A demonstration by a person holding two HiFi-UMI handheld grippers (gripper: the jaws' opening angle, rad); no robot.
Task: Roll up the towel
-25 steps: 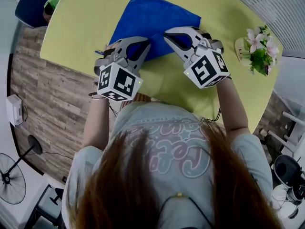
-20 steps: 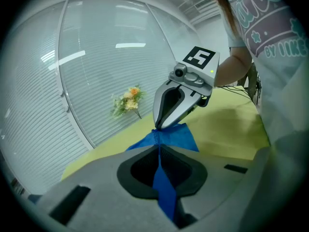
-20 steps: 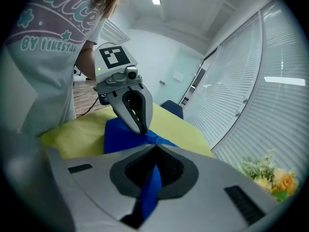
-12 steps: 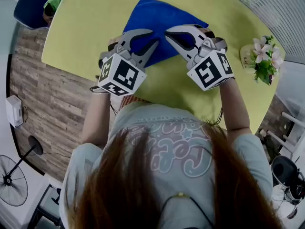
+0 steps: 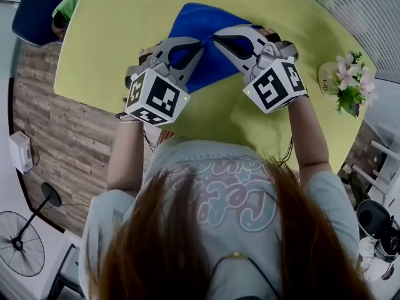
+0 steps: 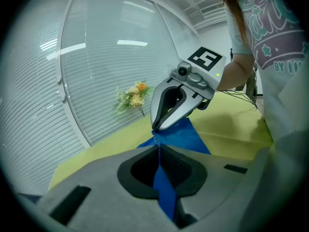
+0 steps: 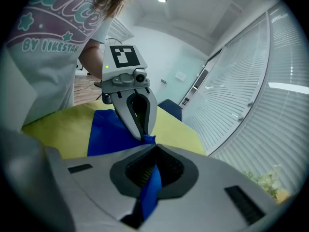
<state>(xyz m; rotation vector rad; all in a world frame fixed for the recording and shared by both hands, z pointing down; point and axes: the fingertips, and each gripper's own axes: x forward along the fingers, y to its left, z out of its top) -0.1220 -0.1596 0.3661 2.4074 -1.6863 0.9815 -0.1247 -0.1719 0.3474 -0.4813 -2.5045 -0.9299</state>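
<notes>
A blue towel point(image 5: 199, 27) lies on the round yellow table point(image 5: 119, 30). Both grippers meet tip to tip over its near part. My left gripper point(image 5: 199, 49) is shut on a pinch of towel, and blue cloth point(image 6: 166, 192) runs down between its jaws point(image 6: 158, 146). My right gripper point(image 5: 217, 40) is also shut on the towel, with a blue fold point(image 7: 149, 187) hanging in its jaws point(image 7: 155, 146). Each gripper view shows the other gripper's closed tips on the same raised edge: the right gripper point(image 6: 155, 128) and the left gripper point(image 7: 145, 138). The rest of the towel point(image 7: 104, 132) lies flat behind.
A small pot of pink flowers point(image 5: 347, 80) stands at the table's right edge. Another bunch of flowers point(image 6: 131, 94) sits by the blinds. A blue chair point(image 5: 37, 5) is at the far left. A fan point(image 5: 19, 249) stands on the wooden floor.
Both grippers have moved away from the person across the towel, carrying its near edge along. The left jaws stood slightly apart half a second ago and are now closed.
</notes>
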